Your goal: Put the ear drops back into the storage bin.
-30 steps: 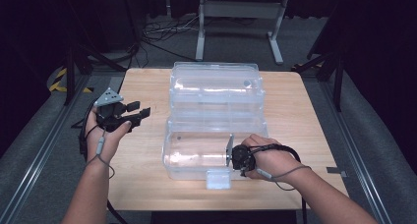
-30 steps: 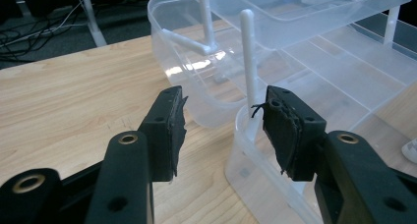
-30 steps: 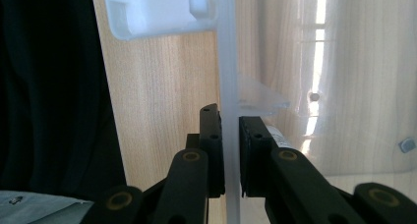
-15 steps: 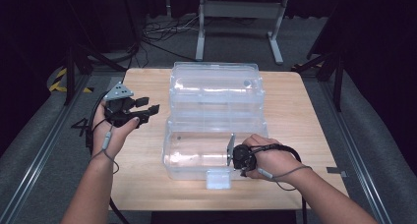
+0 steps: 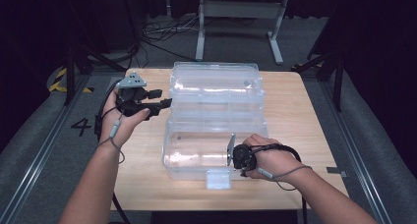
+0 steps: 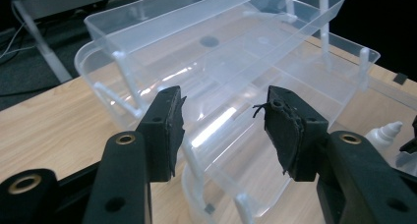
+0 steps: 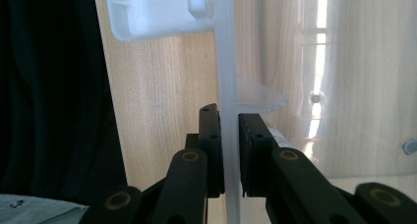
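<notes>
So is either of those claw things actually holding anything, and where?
The right gripper pinches the clear plastic box by its front rim. The left gripper holds nothing.

Right gripper jaws clamped on clear box's front wall, white latch beyond, wooden table

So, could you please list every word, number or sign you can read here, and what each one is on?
"4", followed by a stroke cut off by the rail: dark marking on the grey floor left of the table.
No readable text on the clear plastic box.
</notes>
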Motion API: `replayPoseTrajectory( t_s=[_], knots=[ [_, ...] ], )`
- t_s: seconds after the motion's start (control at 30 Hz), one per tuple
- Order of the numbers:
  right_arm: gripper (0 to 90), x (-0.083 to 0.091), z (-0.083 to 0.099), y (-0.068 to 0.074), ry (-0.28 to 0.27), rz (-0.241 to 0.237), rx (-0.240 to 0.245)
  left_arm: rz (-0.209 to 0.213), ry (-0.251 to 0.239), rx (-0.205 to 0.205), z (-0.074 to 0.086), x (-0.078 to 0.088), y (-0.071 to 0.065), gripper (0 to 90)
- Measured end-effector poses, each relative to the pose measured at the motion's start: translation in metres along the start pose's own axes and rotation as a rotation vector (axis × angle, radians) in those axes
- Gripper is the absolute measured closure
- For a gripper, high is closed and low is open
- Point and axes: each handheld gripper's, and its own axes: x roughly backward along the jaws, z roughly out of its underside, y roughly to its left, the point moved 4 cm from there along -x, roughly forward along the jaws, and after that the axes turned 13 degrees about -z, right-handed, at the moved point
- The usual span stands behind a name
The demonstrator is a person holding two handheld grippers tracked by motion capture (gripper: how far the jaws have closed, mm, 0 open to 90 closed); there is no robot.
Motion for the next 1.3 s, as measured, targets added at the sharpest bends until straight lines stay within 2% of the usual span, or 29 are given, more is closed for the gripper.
replayPoseTrajectory(
  t_s=[0.13, 0.23, 0.4, 0.43, 0.63, 0.87, 1.3],
  knots=[
    [82.6, 0.0, -0.001, 0.0, 0.005, -0.008, -0.005, 0.025, -0.01, -0.019, -0.009, -0.006, -0.005, 49.4],
    [82.5, 0.001, -0.001, 0.0, 0.009, -0.015, -0.013, 0.049, -0.011, -0.048, -0.016, -0.012, -0.009, 49.5],
    [82.5, 0.0, -0.001, -0.001, 0.013, -0.01, -0.007, 0.108, -0.026, -0.095, -0.026, -0.023, -0.017, 49.9],
    [82.5, 0.0, -0.001, -0.001, 0.014, -0.009, -0.007, 0.128, -0.027, -0.098, -0.03, -0.027, -0.019, 49.9],
    [82.4, 0.0, -0.001, -0.001, 0.015, -0.012, -0.008, 0.15, -0.029, -0.11, -0.038, -0.034, -0.022, 50.7],
    [82.3, 0.0, 0.0, -0.001, 0.007, -0.011, -0.014, 0.194, 0.009, -0.147, -0.044, -0.054, -0.031, 53.5],
    [82.4, 0.0, 0.0, -0.001, 0.006, -0.011, -0.012, 0.241, 0.063, -0.172, -0.051, -0.087, -0.043, 58.7]
  ],
)
